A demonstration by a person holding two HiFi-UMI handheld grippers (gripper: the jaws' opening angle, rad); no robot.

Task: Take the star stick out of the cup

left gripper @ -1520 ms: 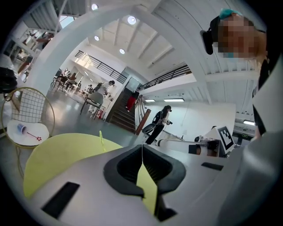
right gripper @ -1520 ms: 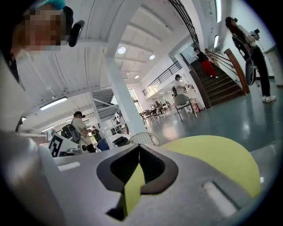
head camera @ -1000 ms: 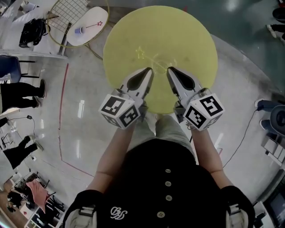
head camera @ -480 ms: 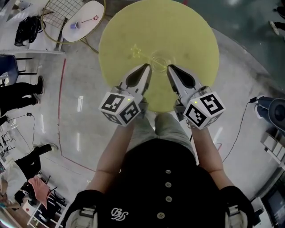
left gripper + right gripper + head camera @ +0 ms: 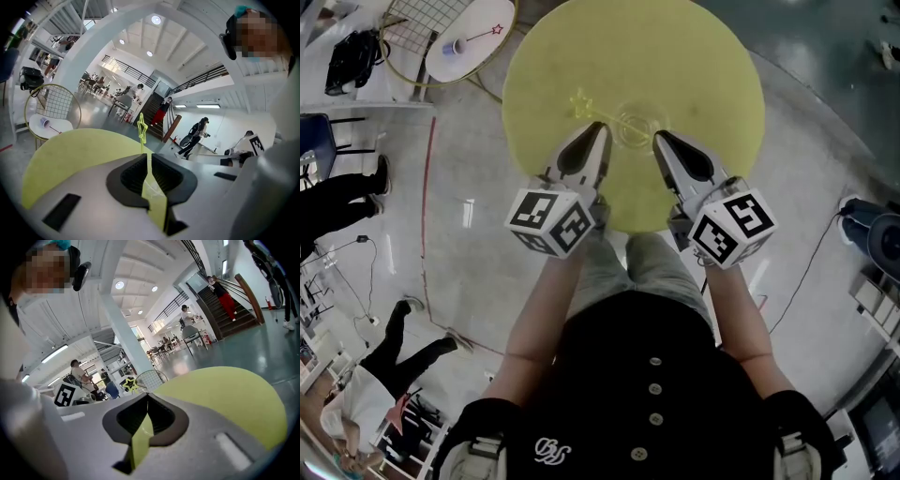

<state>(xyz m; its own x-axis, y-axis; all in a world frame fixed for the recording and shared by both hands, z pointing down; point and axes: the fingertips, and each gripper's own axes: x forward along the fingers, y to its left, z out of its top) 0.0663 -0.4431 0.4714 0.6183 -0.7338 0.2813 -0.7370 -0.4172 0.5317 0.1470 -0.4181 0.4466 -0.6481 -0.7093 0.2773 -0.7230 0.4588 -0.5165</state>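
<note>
Desk: round yellow desk (image 5: 703, 66), seen from above, with the person standing at its near edge.
Cup: clear cup (image 5: 634, 127), upright near the middle of the desk, between the tips of the two claws. It is hard to make out against the yellow.
Star stick: translucent yellow star stick (image 5: 580, 101), lower end in the cup, shaft leaning out over the rim to the left, star on the free end.
Left claw: left claw (image 5: 145, 155) is at the shaft between star and rim. Its jaws stand a narrow slit apart with the shaft rising out of the slit, so it reads as clenched on the stick.
Right claw: right claw (image 5: 146, 394) has its jaws pressed together at the tips and nothing between them. It hovers just beside the cup on the right and does not visibly touch it.
Task status: stick not yet out of the cup; judged as grasp made, lift pending.
Handling, stick: likely very light and slender, and stiff enough to lift though it may flex. The smooth surface may slip or pivot in a light grip.
Grip point: on the bare shaft just above the rim, not on the star.
Handling, cup: light and easily tipped. Draw the stick out along its own lean so the shaft does not lever against the rim.
Risk: the cup drags or topples with the stick; the right claw is placed to steady it.
</note>
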